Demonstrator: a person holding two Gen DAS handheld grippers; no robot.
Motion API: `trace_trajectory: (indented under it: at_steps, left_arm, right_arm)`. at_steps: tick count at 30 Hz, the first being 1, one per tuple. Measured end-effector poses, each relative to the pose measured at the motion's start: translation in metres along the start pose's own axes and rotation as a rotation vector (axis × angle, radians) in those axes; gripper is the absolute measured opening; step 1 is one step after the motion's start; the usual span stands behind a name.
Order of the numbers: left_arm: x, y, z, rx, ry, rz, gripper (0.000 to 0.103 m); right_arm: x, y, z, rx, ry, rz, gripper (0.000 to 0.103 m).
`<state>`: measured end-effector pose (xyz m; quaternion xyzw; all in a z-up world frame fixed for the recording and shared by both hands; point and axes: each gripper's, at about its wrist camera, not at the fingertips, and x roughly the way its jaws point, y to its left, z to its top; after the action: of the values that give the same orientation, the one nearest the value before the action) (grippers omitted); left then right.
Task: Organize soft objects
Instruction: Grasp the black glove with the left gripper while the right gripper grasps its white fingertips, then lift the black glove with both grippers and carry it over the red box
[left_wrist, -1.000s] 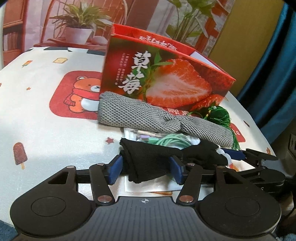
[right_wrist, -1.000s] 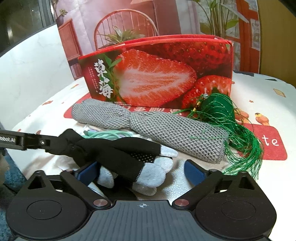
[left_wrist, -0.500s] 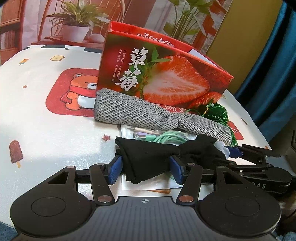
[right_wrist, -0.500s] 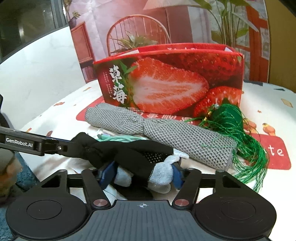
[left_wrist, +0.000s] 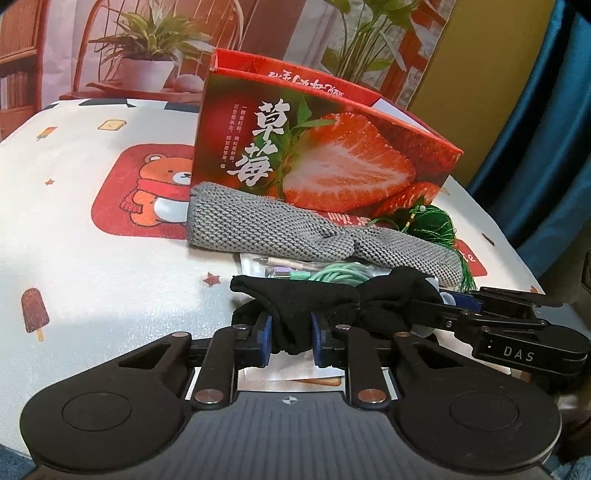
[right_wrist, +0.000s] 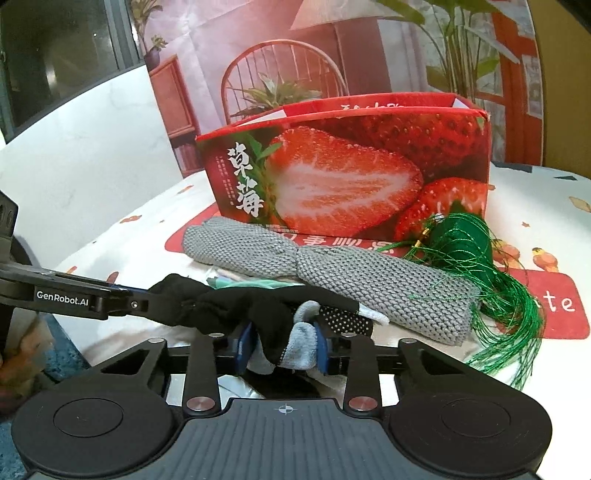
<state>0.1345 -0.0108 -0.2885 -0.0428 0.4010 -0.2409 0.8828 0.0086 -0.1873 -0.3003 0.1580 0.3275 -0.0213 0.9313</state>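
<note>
- The left gripper (left_wrist: 291, 334) is closing, its blue pads already pinching the cuff end of a black sock (left_wrist: 295, 306), which bunches up between them.
- The right gripper (right_wrist: 283, 347) is closing too, its pads squeezing the grey toe end of the same sock (right_wrist: 295, 341).
- The sock stretches between the two tools at the near edge of the table (left_wrist: 92, 266); whether it clears the cloth I cannot tell.
- Just behind it lies a clear packet with a coiled mint-green cable (left_wrist: 332, 275).
- A grey knitted headband (right_wrist: 332, 266) lies farther back, along the foot of an open red strawberry box (right_wrist: 351, 177).
- A green tassel ornament (right_wrist: 476, 258) sits at the headband's right end, touching the box; its threads spill toward the table edge.
- The tablecloth carries a bear print (left_wrist: 155, 192).
</note>
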Motion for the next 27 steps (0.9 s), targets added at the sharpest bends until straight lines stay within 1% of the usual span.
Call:
trace_trajectory:
  at_steps: [4, 9, 13, 21, 27]
  left_arm:
    - [-0.004, -0.002, 0.001, 0.008, -0.019, 0.003, 0.019]
    - [-0.012, -0.003, 0.006, 0.014, -0.051, 0.005, 0.018]
    - [-0.025, -0.006, 0.015, 0.023, -0.099, -0.002, 0.018]
    - [-0.045, -0.013, 0.044, 0.046, -0.19, 0.006, 0.018]
    - [-0.055, -0.022, 0.079, 0.077, -0.262, 0.017, 0.018]
  right_arm:
    - [-0.001, 0.0, 0.001, 0.007, -0.009, 0.009, 0.016]
    - [-0.007, 0.0, 0.006, 0.018, -0.04, 0.026, 0.014]
    - [-0.013, 0.002, 0.017, 0.01, -0.08, 0.029, 0.014]
    - [-0.026, 0.007, 0.056, -0.028, -0.17, 0.037, 0.014]
    - [-0.027, 0.007, 0.096, -0.068, -0.226, 0.032, 0.014]
